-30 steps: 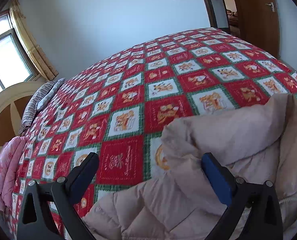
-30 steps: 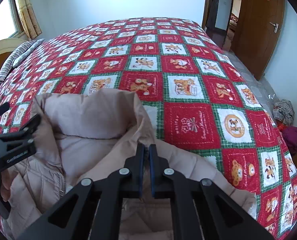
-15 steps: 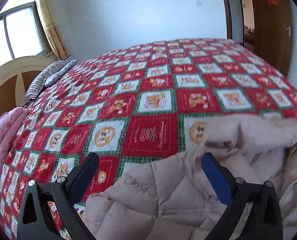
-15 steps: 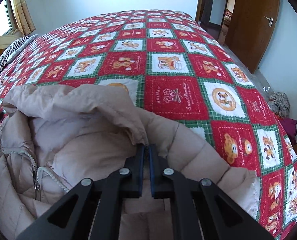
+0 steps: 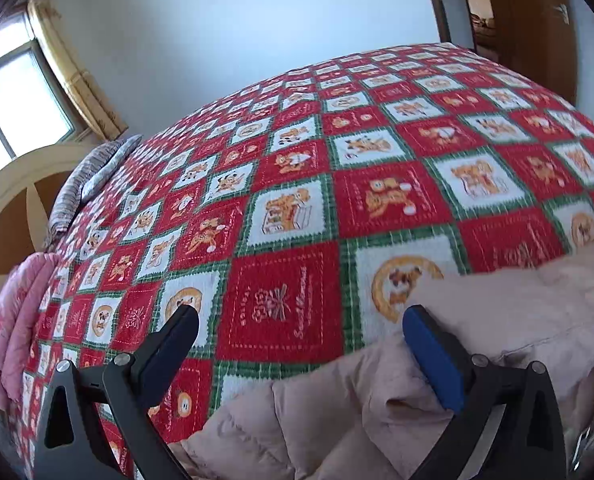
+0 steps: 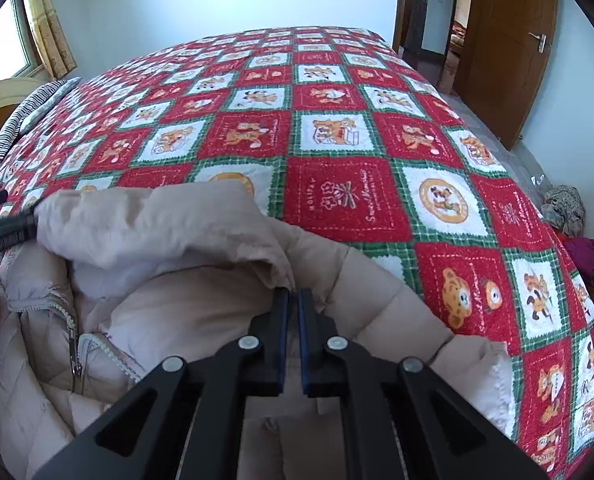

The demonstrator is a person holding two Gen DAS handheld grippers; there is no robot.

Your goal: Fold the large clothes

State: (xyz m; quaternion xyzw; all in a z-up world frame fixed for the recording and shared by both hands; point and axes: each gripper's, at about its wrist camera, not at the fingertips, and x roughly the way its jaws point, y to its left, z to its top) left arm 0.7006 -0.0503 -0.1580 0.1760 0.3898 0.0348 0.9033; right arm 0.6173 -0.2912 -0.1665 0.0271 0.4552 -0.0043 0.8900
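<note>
A beige puffer jacket (image 6: 185,272) with a hood and open zipper lies on the near part of the bed. It also shows in the left wrist view (image 5: 497,320) at lower right. My right gripper (image 6: 293,292) is shut on the jacket's fabric at the base of the hood. My left gripper (image 5: 297,320) is open and empty, its jaws spread wide over the bedspread at the jacket's left edge; its right finger (image 5: 433,356) is over the jacket. The left gripper also shows at the left edge of the right wrist view (image 6: 9,232), beside the hood.
The bed is covered by a red, green and white patchwork bedspread (image 6: 337,120). A striped pillow (image 5: 93,172) and pink bedding (image 5: 17,320) lie at the left. A wooden door (image 6: 509,48) and clothes on the floor (image 6: 569,216) are at the right.
The left gripper swung left off the jacket, so more bedspread shows between its jaws. The right gripper stayed shut on the jacket and drew it slightly along the bed.
</note>
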